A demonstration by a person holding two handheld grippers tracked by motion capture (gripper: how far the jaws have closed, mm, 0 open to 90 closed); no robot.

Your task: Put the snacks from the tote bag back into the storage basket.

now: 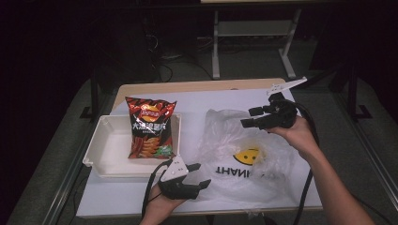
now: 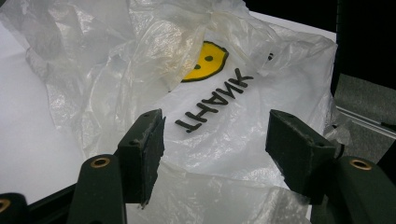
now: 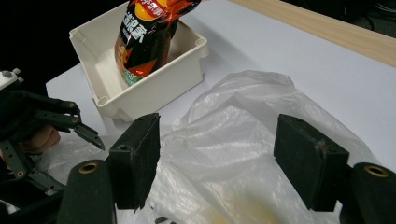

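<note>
White-covered table [image 1: 141, 199] with a wooden far edge, dark room and metal legs behind. Crumpled clear plastic bag [image 1: 244, 154] with a smiley print flat on the right half. Cream tray [image 1: 105, 150] at left, well apart, red chip packet [image 1: 150, 126] leaning inside. Left gripper [image 1: 198, 175] spread wide at the bag's near corner; right gripper [image 1: 249, 117] likewise released above its far edge, nothing between.
</note>
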